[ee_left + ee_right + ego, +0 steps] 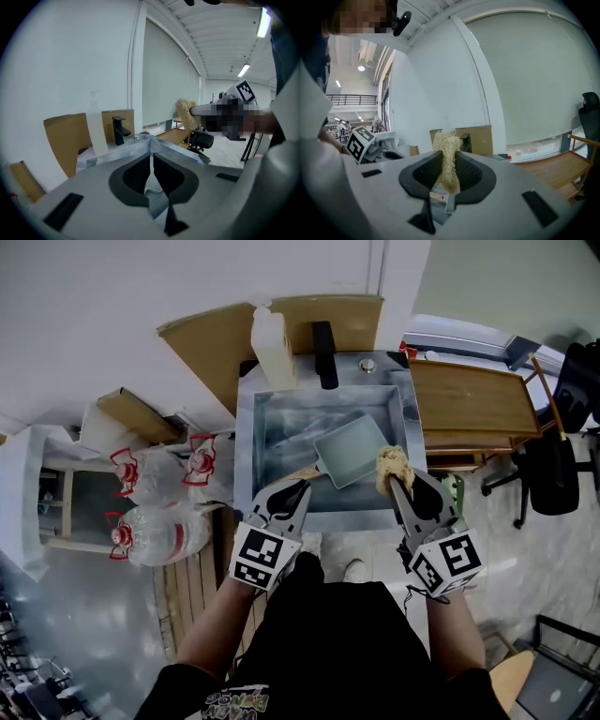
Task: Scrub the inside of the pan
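Left gripper (pixel 152 161) jaws pressed together, nothing between them. Right gripper (pixel 449 171) jaws pinch a tan fibrous scrubber (pixel 447 147), near the pan (pixel 352 451) in the sink (pixel 281 418).

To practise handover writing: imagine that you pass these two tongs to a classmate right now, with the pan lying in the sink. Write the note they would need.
Grippers: left tongs shut, nothing seen between them, tips by the handle of the pan. Right tongs shut on the fibrous scrubber.
Things: pan lies in the sink, handle toward you; scrubber is near its right edge, not in it.
Done: scrubber gripped.
Left: steady the pan, bring the scrubber in, scrub the inside.
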`<state>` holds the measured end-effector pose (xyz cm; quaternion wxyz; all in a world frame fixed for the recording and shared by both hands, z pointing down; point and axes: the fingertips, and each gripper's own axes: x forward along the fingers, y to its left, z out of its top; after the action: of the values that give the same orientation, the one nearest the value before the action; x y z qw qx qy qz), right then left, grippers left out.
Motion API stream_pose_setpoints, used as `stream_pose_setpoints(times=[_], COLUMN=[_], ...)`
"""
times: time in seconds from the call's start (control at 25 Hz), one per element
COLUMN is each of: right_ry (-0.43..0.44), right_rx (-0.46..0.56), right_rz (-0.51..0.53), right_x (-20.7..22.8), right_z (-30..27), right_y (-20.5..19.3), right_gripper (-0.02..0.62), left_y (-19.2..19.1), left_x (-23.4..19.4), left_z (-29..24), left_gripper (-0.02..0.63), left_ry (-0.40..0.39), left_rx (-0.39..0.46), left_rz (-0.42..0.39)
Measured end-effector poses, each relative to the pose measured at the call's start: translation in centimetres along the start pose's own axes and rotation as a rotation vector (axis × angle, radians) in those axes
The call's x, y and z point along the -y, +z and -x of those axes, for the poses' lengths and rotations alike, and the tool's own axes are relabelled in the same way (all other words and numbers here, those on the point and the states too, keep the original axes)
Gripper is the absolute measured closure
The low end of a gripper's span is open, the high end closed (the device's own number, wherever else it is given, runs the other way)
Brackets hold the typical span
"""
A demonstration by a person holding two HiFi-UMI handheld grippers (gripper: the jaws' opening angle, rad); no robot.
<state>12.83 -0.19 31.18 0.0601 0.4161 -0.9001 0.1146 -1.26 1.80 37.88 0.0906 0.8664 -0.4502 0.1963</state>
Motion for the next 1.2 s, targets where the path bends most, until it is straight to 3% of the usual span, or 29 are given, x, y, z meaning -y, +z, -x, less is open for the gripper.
stream_pose_setpoints(times=[0.28,0.56,1.2], right_ry=[-0.036,-0.053,-0.052], right_rx=[-0.043,-0.100,-0.226], right_rz=[-0.038,-0.077,-0.134], right_x=[1.1,2.5,4.4], right_z=[-3.7,-6.9,-13.1], right_y=[-1.4,-3.6,-8.6], right_gripper=[0.505,0.505,0.505], left_y=[-2.9,-7.6,-15.7], left_x=[-1.4,-2.3,-3.7], left_z=[-3.9,-7.5,-12.4], left_gripper=[0.528,0.460,0.434], left_ry=[-0.094,-0.191,-0.314], left_rx=[-0.109,-0.287,-0.557], left_rz=[-0.031,-0.069,-0.168])
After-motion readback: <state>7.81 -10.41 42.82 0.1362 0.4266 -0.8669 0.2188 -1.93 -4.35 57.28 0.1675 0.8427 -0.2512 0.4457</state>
